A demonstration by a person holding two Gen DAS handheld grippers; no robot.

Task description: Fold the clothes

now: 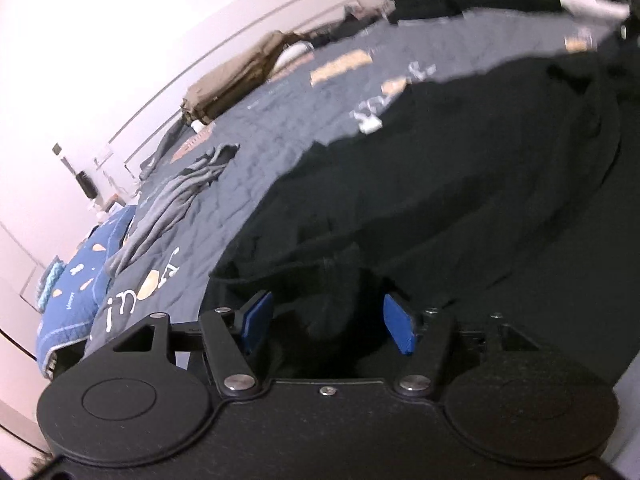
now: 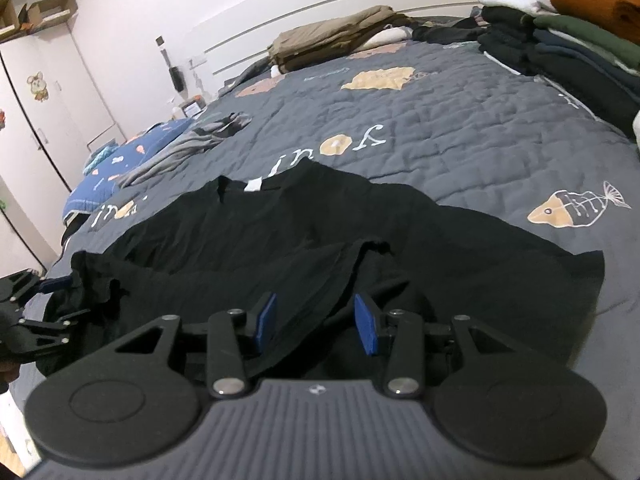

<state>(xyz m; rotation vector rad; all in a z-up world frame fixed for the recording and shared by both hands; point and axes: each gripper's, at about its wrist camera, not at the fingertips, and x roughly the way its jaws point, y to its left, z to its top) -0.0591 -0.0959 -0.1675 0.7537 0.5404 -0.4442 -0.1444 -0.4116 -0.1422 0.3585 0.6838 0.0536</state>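
Observation:
A black shirt (image 2: 280, 220) lies rumpled across the grey quilted bed (image 2: 460, 128), its white neck label (image 2: 253, 185) at the far side. My right gripper (image 2: 316, 320) hangs over the near hem; its blue pads stand apart, a loose fold of the cloth runs between them, and neither pad presses on it. My left gripper (image 1: 328, 322) is over the shirt (image 1: 440, 200) near its left edge, pads apart above bunched black fabric. In the right wrist view the left gripper (image 2: 68, 298) sits at that left edge of the cloth.
Tall stacks of folded clothes (image 2: 560, 32) line the bed's far right. A folded olive garment (image 2: 332, 40) lies by the headboard, a crumpled grey garment (image 2: 180, 152) at the left, and a blue pillow (image 2: 108, 176) beyond it. A white wardrobe (image 2: 40, 120) stands left.

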